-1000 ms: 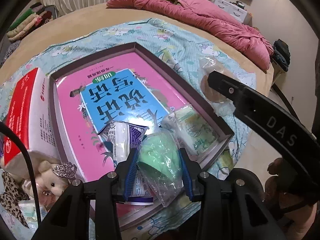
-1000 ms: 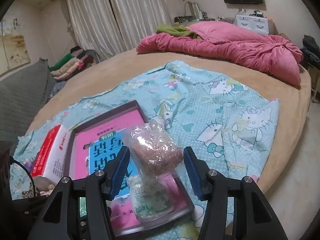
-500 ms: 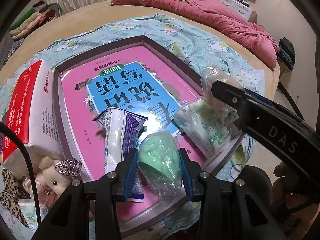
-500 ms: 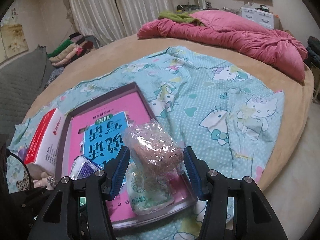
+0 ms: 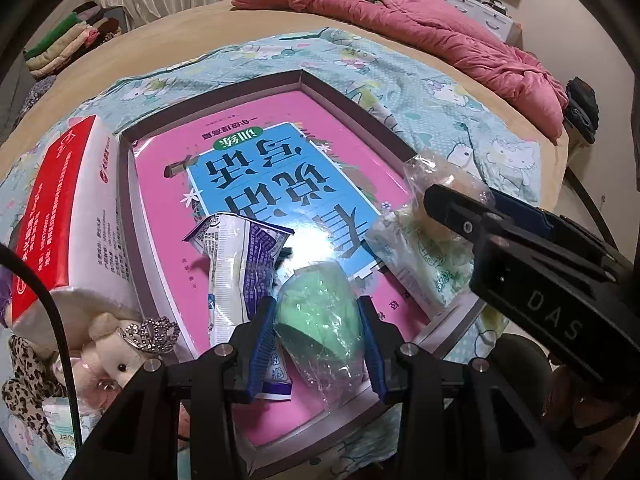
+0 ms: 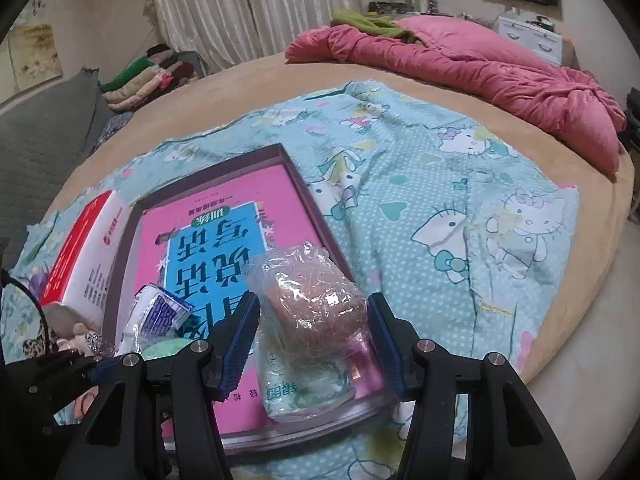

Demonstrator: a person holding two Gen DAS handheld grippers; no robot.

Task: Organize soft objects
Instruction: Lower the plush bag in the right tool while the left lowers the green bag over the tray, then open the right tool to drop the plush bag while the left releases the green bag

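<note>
A: Green sponge in crinkly wrap [image 5: 318, 312], clamped in left gripper [image 5: 318, 332] above the tray [image 5: 344, 98]. Brown wrapped bundle [image 6: 316, 304] clamped in right gripper [image 6: 314, 336], over tray's near corner.

B: Risk: slick film slipping; bundle may land on the tissue pack [image 6: 308, 384] or outside the rim.

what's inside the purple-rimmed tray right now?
In the tray: a pink book flat on the bottom, on it a white-purple packet and a green-print tissue pack. The bagged green sponge hides the book's near part.
</note>
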